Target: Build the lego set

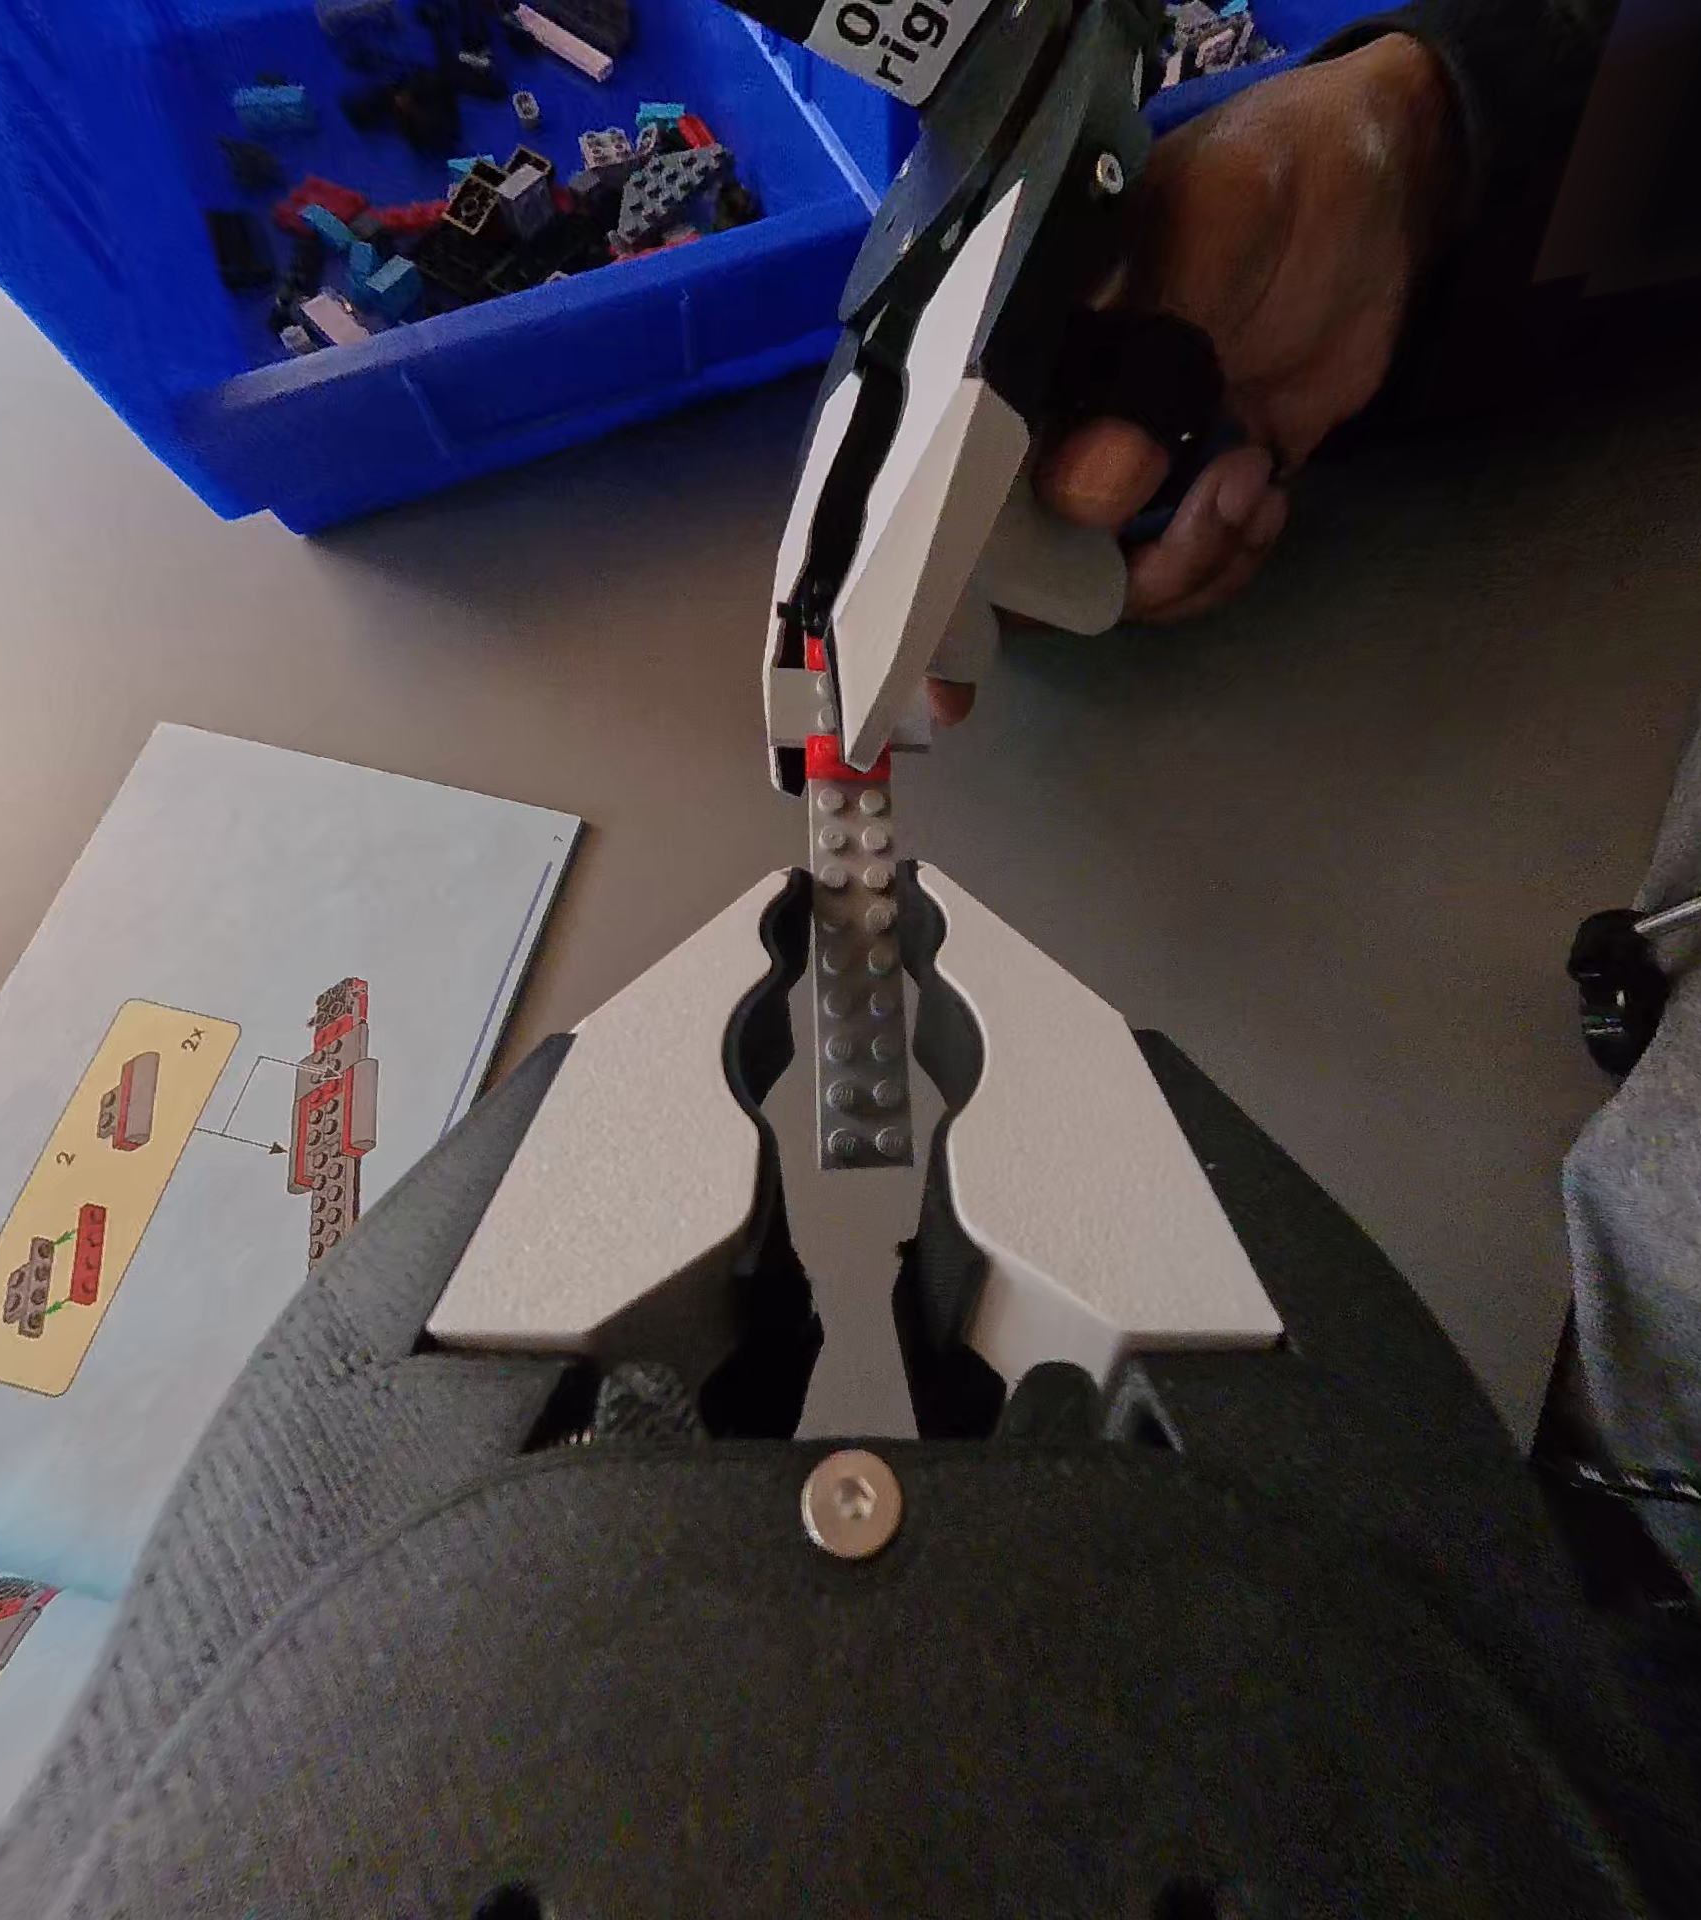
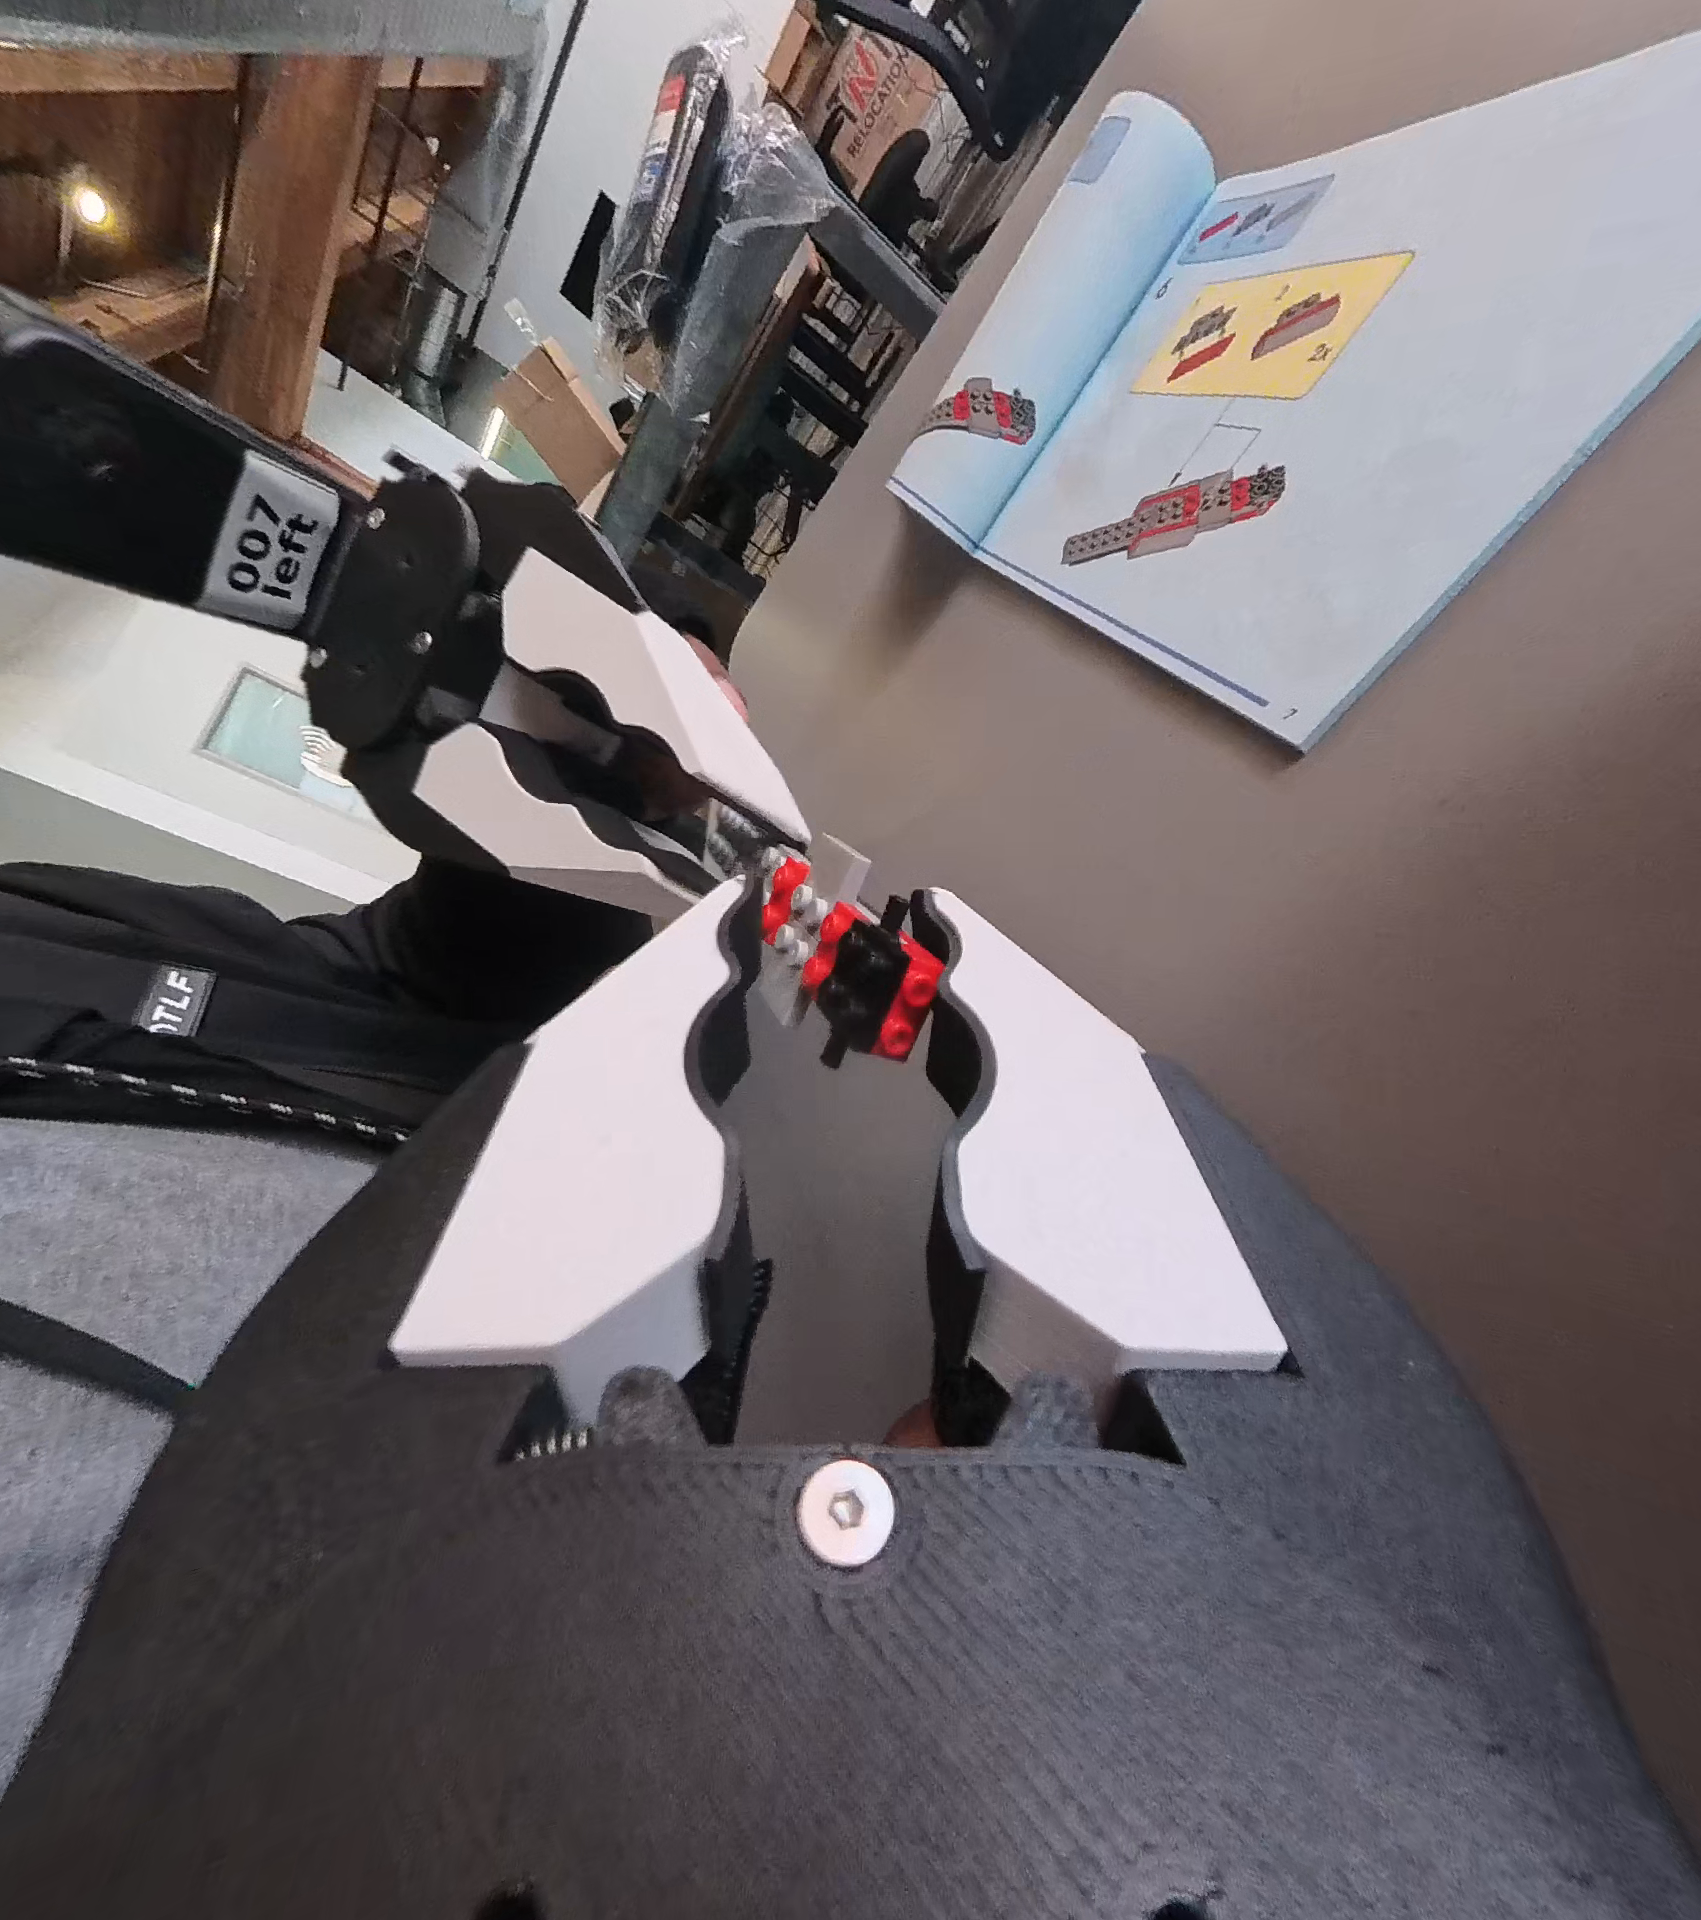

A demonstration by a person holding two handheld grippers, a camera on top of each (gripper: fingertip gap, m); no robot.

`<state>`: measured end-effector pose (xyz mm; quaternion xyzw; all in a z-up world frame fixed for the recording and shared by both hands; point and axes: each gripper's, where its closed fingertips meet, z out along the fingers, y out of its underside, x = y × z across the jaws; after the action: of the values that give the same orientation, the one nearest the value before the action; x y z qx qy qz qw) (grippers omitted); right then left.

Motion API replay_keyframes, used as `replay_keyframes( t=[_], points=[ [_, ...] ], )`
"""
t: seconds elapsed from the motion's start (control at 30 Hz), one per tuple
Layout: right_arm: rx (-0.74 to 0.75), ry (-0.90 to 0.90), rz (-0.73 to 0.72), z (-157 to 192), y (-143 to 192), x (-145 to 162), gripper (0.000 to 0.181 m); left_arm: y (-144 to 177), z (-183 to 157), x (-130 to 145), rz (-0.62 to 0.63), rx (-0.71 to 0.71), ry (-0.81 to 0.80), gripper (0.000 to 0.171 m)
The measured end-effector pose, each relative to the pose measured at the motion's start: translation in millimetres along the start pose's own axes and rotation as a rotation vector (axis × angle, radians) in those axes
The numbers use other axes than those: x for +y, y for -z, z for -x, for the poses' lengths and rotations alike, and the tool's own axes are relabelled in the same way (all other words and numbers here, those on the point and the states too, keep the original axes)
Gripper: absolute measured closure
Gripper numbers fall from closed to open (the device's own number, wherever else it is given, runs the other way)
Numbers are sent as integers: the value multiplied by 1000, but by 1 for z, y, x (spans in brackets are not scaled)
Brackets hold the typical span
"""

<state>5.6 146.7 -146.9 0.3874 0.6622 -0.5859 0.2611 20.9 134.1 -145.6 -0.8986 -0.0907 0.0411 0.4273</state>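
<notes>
1. Grey tabletop (image 1: 1241,831) carries a blue bin (image 1: 472,416) of loose bricks at far left and an open instruction booklet (image 1: 233,935) at near left.
2. Held above the table, the lego assembly (image 1: 856,956) is a long grey studded plate with red bricks and a black piece at its far end.
3. Left gripper (image 1: 858,883) pinches the plate's near end; right gripper (image 2: 838,904) clamps the red-brick end.

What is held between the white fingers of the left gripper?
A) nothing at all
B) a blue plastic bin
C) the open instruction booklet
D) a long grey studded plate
D: in the left wrist view the left gripper is closed on the long grey studded plate.
</notes>
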Motion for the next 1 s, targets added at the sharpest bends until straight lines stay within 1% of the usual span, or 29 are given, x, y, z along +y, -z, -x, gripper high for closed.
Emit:
replay_keyframes(
  t=[0.13,0.37,0.5,0.67,0.73,0.77,0.83,0.9,1.0],
  points=[
    [-8,13,-21,2,1,-2,157,0,1,0,-22,-21,-21,156],
    [-1,46,-19,5,0,0,160,1,3,1,-37,-47,-48,156],
    [-12,86,-20,10,0,1,165,0,1,2,-39,-36,-37,156],
    [-11,112,-14,11,-1,3,166,-1,1,3,-61,3,2,157],
    [-12,125,0,12,-2,5,167,0,0,1,-87,41,33,164],
    [-14,136,6,13,-3,6,167,1,-3,0,-99,81,57,164],
    [-17,157,15,15,-4,8,167,3,-7,-1,-114,162,106,160],
    [-31,178,19,18,-4,9,167,7,-7,-7,-159,222,163,156],
    [-49,247,19,24,-3,9,167,10,-11,-16,-206,348,305,148]
  ],
)
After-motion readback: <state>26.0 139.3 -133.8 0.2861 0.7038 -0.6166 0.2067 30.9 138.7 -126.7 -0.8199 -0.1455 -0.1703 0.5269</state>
